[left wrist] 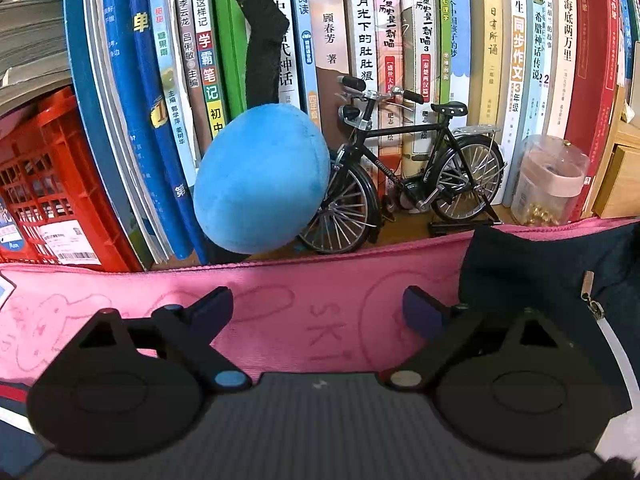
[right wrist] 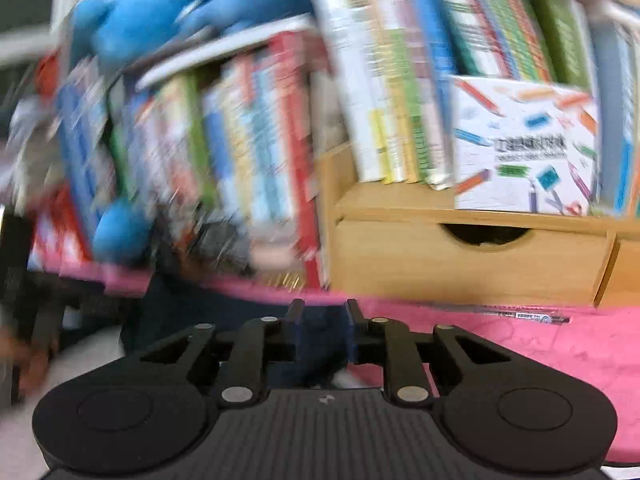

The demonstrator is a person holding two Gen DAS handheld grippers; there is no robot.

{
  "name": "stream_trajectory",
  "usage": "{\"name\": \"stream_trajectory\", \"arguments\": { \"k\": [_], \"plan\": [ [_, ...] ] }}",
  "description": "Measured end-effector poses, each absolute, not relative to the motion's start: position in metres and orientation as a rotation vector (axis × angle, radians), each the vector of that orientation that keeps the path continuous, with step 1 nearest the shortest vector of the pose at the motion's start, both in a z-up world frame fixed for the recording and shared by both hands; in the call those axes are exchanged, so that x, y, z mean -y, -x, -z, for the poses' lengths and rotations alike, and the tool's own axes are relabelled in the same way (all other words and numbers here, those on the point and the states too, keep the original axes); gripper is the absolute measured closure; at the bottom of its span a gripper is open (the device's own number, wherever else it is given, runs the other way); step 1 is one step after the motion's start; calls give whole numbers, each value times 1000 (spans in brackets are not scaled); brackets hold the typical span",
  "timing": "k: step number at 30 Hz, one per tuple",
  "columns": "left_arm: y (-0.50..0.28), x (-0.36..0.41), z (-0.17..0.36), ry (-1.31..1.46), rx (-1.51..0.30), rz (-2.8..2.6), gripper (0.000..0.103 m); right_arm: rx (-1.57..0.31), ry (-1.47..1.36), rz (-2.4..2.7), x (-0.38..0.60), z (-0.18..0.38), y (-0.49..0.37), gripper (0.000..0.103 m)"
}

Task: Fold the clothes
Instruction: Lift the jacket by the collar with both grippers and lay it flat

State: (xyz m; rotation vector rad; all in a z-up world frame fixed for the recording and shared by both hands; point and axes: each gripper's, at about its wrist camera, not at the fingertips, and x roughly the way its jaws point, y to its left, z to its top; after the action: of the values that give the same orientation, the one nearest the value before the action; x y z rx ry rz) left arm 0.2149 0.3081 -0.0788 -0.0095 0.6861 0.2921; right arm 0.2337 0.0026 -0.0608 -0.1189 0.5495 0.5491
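Note:
A dark navy garment [left wrist: 540, 276] with a metal zipper pull [left wrist: 590, 296] lies on a pink cloth-covered surface [left wrist: 280, 292], at the right of the left wrist view. My left gripper [left wrist: 316, 304] stands wide open over the pink surface, its right finger [left wrist: 424, 312] at the garment's edge, nothing between the fingers. In the blurred right wrist view the navy garment [right wrist: 192, 312] lies across the pink surface [right wrist: 520, 344]. My right gripper [right wrist: 323, 312] has its jaws a narrow gap apart, with navy fabric showing in the gap; the pads do not seem to press on it.
A row of upright books [left wrist: 360, 40] lines the back edge. In front of them stand a blue plush ball [left wrist: 260, 176], a model bicycle [left wrist: 400, 168], a clear jar [left wrist: 548, 180] and a red crate [left wrist: 40, 184]. A wooden drawer box [right wrist: 460, 256] and a pen [right wrist: 520, 314] are at the right.

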Motion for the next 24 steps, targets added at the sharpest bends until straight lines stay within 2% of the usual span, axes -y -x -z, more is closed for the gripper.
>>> {"name": "stream_trajectory", "arguments": {
  "k": [3, 6, 7, 8, 10, 12, 13, 14, 16, 19, 20, 24],
  "plan": [
    [-215, -309, 77, 16, -685, -293, 10, -628, 258, -559, -18, 76, -229, 83],
    [-217, -307, 76, 9, -686, -294, 10, -623, 202, -520, -17, 84, -249, 86],
    [-217, -307, 75, 8, -688, -294, 10, -644, 144, -487, -14, 83, -261, 83],
    [-218, -306, 75, 7, -690, -295, 10, -665, 81, -449, -10, 82, -273, 75],
    [-219, -307, 73, 10, -693, -294, 9, -707, -35, -381, -3, 77, -289, 75],
    [-217, -309, 72, 18, -700, -288, 8, -672, -45, -360, -4, 61, -269, 74],
    [-214, -309, 70, 15, -705, -295, 8, -642, -4, -369, -3, 52, -253, 70],
    [-209, -309, 67, 5, -711, -312, 7, -612, 43, -377, -3, 43, -237, 55],
    [-192, -309, 58, -9, -710, -322, 7, -563, 115, -393, 2, 26, -205, 33],
    [-154, -301, 36, -32, -677, -292, 3, -518, 177, -415, 19, 1, -159, 28],
    [-140, -300, 28, -36, -670, -286, 2, -515, 179, -420, 26, -7, -144, 22],
    [-83, -277, 2, -20, -660, -241, 0, -493, 128, -427, 55, -24, -76, 9]
  ]
}}
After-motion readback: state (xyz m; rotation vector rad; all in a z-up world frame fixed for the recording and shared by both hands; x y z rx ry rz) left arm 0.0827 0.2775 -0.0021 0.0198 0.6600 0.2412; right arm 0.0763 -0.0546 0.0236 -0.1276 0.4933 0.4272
